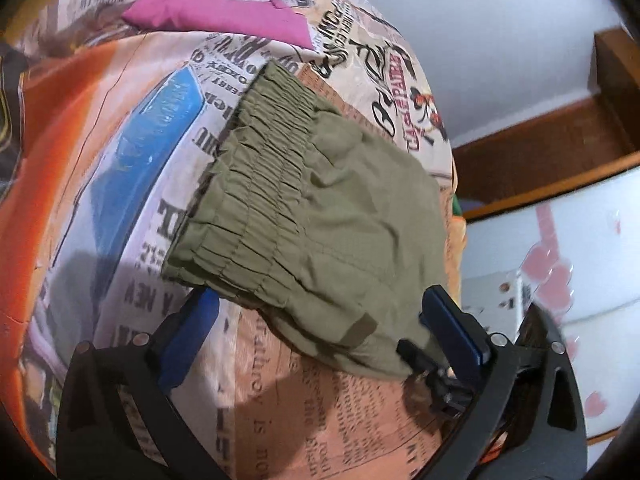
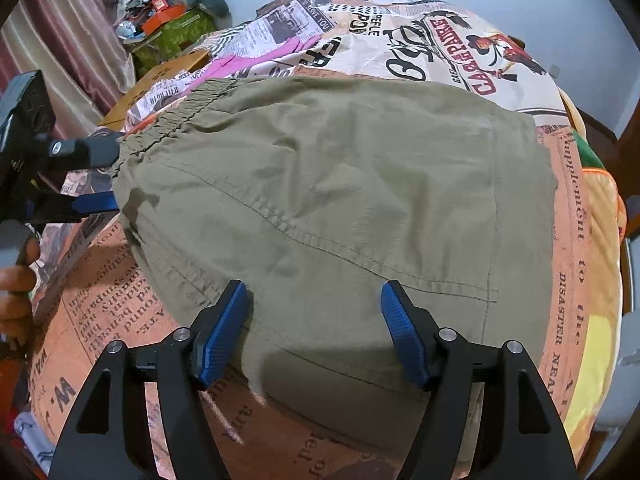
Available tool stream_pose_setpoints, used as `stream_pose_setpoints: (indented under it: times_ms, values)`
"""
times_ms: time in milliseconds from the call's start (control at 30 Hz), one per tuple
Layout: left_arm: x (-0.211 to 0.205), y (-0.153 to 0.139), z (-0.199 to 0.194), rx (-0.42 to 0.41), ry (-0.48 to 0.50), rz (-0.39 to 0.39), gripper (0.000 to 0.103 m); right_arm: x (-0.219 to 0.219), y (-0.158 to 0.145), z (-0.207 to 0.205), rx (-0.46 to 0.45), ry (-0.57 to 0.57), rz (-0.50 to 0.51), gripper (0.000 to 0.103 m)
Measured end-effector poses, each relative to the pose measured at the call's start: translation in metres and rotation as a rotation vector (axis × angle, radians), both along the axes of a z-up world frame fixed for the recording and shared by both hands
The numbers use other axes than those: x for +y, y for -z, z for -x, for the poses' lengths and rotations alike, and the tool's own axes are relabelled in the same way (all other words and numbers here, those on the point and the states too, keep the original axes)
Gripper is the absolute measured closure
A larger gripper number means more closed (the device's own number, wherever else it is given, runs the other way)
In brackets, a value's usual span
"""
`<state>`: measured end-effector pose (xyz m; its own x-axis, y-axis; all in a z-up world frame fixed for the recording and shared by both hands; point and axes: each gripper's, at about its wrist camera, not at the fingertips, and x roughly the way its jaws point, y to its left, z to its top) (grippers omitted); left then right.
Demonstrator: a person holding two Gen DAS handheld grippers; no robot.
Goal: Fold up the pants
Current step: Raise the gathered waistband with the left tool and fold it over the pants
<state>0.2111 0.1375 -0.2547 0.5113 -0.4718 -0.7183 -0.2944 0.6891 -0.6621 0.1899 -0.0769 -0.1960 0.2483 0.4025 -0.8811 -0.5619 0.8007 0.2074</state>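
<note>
The olive-green cotton pants (image 2: 320,200), already folded into a compact bundle, lie flat on a bed covered by a newspaper-print sheet (image 2: 440,40) in cream, orange and blue. The right hand-held gripper (image 2: 314,312) hovers over the near edge of the bundle with its blue-padded fingers (image 2: 224,328) spread wide apart, one on each side of a stretch of fabric, gripping nothing; a stitched pocket seam runs across the cloth just ahead of it. Far off to its left, the left hand-held gripper (image 2: 96,176) reaches in at the gathered elastic waistband (image 2: 168,120). In the left wrist view the left hand-held gripper (image 1: 320,320) is also wide open, and the bundle's nearest corner lies between its blue fingers (image 1: 192,332), with the fabric edge touching or just beside the right-hand finger; whether the left-hand finger touches cloth cannot be told. The ruched waistband (image 1: 248,184) stretches away ahead and to the left of this gripper. Well beyond the pants, a magenta cloth (image 1: 216,12) lies crumpled on the sheet. To the right of the left gripper, past the bed's edge, a white surface with pink heart shapes (image 1: 560,248) and a brown wooden frame (image 1: 540,160) are visible.
</note>
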Motion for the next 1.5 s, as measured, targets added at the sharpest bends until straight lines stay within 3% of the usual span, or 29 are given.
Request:
stream_pose_setpoints:
  times_ms: [100, 300, 367, 433, 600, 833, 1200, 1367, 1500]
  values:
    - [0.007, 0.001, -0.003, 0.002, -0.051, 0.032, 0.004, 0.0, 0.0, 0.0, 0.001, -0.002, -0.006, 0.036]
    - [0.014, 0.005, -0.013, 0.022, -0.114, 0.015, 0.028, -0.001, 0.0, 0.001, 0.003, -0.004, -0.013, 0.036]
    - [0.013, 0.006, -0.017, 0.03, -0.106, -0.027, 0.039, -0.001, 0.0, 0.001, 0.003, -0.004, -0.013, 0.036]
    - [0.013, 0.006, -0.019, 0.045, -0.099, -0.081, 0.059, -0.001, 0.0, 0.001, 0.004, -0.004, -0.014, 0.036]
    - [0.007, 0.001, -0.018, 0.04, -0.059, -0.179, 0.067, -0.001, -0.001, 0.0, 0.007, -0.003, -0.017, 0.036]
    - [-0.023, -0.036, 0.009, -0.063, 0.017, -0.458, 0.069, -0.003, -0.003, 0.004, 0.013, -0.002, -0.037, 0.036]
    - [0.008, -0.048, 0.064, -0.041, -0.085, -0.581, 0.069, -0.012, -0.012, 0.023, 0.018, -0.007, -0.09, 0.036]
    - [0.009, -0.06, 0.075, -0.054, -0.113, -0.705, 0.07, -0.011, -0.015, 0.03, 0.009, 0.004, -0.071, 0.036]
    - [-0.012, -0.082, 0.071, -0.129, -0.079, -0.812, 0.07, -0.021, -0.019, 0.032, 0.008, 0.044, -0.078, 0.036]
